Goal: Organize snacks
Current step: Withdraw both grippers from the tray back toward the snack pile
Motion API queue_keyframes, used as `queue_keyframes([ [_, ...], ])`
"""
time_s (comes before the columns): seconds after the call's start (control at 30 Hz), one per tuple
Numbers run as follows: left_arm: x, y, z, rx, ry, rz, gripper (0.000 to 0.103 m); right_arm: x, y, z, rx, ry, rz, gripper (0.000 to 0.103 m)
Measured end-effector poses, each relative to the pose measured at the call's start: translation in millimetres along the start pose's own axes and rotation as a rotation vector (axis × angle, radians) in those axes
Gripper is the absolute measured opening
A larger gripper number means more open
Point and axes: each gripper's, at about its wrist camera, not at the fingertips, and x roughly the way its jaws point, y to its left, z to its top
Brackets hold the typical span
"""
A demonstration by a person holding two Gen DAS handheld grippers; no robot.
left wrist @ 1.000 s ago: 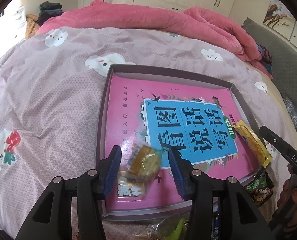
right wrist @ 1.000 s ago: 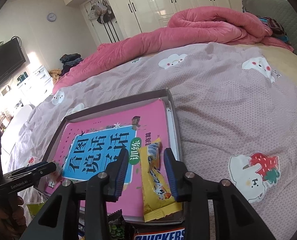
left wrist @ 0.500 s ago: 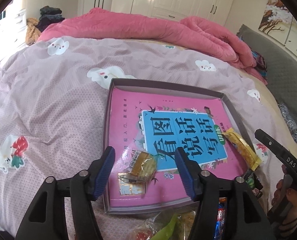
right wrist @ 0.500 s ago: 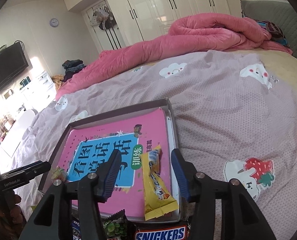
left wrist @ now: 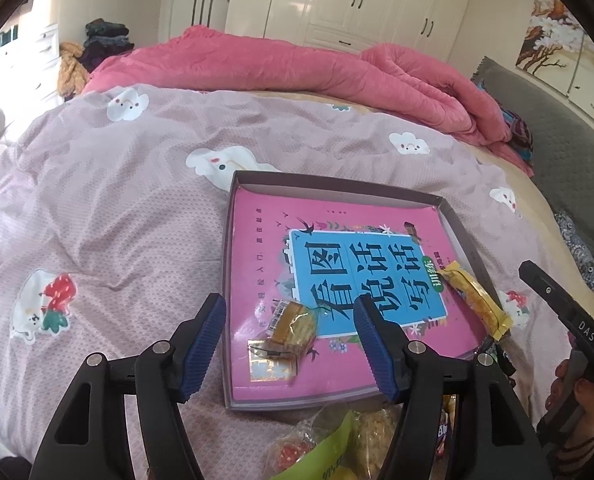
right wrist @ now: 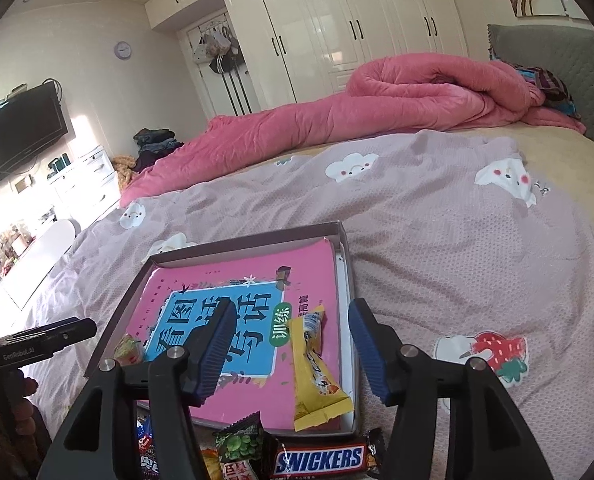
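Note:
A shallow grey box [left wrist: 337, 186] with a pink and blue book [left wrist: 337, 240] in it lies on the bed. A clear-wrapped yellow cake [left wrist: 293, 326] and a gold packet [left wrist: 271, 364] lie at the box's near left. A yellow wrapped bar [left wrist: 475, 302] lies at its right side, also in the right wrist view [right wrist: 313, 364]. My left gripper [left wrist: 289, 344] is open and empty above the cake. My right gripper [right wrist: 293, 348] is open and empty above the yellow bar. The box rim [right wrist: 345, 240] shows in the right wrist view.
Loose snacks lie in front of the box: a Snickers bar [right wrist: 321, 458], a green pea packet [right wrist: 239, 448], a green bag [left wrist: 333, 452]. A pink quilt [left wrist: 297, 64] lies across the far bed. A grey headboard [right wrist: 557, 56] stands at the right.
Both grippers have drawn back and up from the box and opened wider. The cake left my left gripper's fingers and now lies on the book by the gold packet.

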Motion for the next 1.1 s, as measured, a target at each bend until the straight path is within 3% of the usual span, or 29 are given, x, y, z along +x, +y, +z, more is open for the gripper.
queue_keyframes([
  [0.67,-31,10,-21,0.016,0.014,0.002,0.068,-25,5,-16,0.012,0.01,-0.007,0.064],
  [1.1,-42,-4,-42,0.083,0.038,-0.014,0.068,-36,17,-30,0.01,0.035,-0.001,0.066],
])
